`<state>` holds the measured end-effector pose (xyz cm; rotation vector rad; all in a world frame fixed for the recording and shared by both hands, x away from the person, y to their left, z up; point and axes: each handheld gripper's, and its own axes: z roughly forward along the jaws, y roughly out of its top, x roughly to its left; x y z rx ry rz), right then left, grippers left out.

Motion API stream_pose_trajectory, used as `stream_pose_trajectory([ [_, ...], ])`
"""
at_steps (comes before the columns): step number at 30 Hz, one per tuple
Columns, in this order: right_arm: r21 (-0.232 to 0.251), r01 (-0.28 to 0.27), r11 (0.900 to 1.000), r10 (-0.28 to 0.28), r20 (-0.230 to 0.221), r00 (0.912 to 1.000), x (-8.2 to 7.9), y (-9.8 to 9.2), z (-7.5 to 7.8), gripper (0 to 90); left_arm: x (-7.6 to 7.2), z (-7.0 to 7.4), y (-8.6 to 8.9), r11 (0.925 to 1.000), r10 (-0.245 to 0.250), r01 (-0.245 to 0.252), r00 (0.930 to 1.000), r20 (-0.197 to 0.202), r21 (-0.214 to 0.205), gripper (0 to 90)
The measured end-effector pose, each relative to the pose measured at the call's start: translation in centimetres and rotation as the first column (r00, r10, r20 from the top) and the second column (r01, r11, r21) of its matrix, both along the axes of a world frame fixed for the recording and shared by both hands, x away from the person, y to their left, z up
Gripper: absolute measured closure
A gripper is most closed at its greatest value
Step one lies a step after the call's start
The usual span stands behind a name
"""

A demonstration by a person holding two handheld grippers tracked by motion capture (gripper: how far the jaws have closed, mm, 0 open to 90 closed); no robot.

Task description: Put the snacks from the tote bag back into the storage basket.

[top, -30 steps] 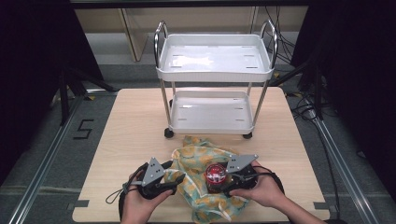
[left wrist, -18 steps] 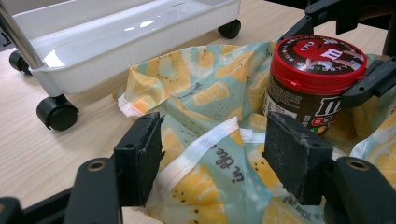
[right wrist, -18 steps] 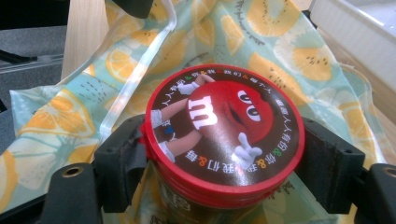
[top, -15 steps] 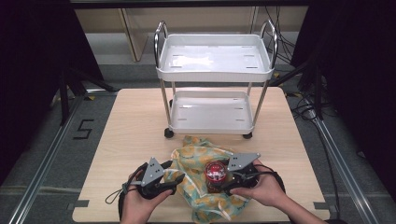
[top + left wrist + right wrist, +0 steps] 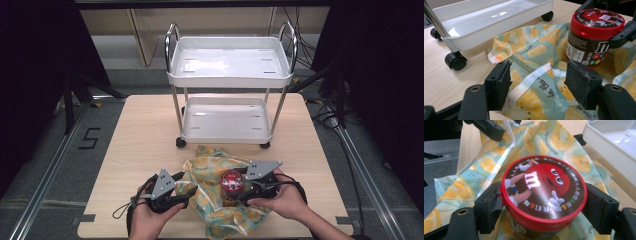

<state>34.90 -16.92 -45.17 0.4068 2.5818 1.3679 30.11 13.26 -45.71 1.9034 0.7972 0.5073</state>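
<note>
On patterned cloth (image 5: pixel 215 200), right tongs (image 5: pixel 544 205) still clamping candy jar (image 5: pixel 544 195), nothing moved

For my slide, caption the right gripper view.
Right gripper clamped on a red-lidded candy jar above a lemon-print cloth bag.

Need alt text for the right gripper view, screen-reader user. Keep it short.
The right gripper has its two black jaws clamped on the red lid rim of a round candy jar, seen from above, its lid printed with a red cartoon character. The jar sits on a lemon-print cloth bag on a wooden table, with a white cart tray at upper right.
</note>
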Motion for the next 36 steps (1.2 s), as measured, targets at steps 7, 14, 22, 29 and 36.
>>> stream_pose_trajectory([
  [7, 0.013, 0.014, 0.9998, -0.014, 0.013, 0.9998, 0.2, -0.1, 0.6, 25.4, -0.1, 0.0, -0.1, 0.9999, 0.007, -0.007, 0.9999, -0.007, -0.011, 36.4],
  [14, 0.012, 0.021, 0.9997, -0.021, 0.017, 0.9996, 0.4, -0.2, 0.9, 25.4, -0.1, 0.0, 0.0, 0.9999, 0.013, -0.013, 0.9999, -0.007, -0.004, 36.4],
  [22, 0.018, 0.036, 0.9992, -0.037, 0.014, 0.9992, 0.5, -0.3, 1.2, 25.4, -0.1, 0.1, 0.0, 1.0, 0.005, -0.005, 1.0, -0.007, -0.003, 36.3],
  [29, 0.011, 0.031, 0.9994, -0.032, 0.022, 0.9993, 0.7, -0.3, 1.6, 25.4, -0.1, 0.0, -0.1, 0.9999, 0.008, -0.008, 1.0, -0.005, -0.009, 36.3],
  [36, 0.017, 0.054, 0.9984, -0.054, 0.026, 0.9982, 0.7, -0.4, 1.8, 25.4, 0.0, 0.0, -0.1, 0.9999, 0.008, -0.008, 0.9999, -0.008, -0.012, 36.2],
])
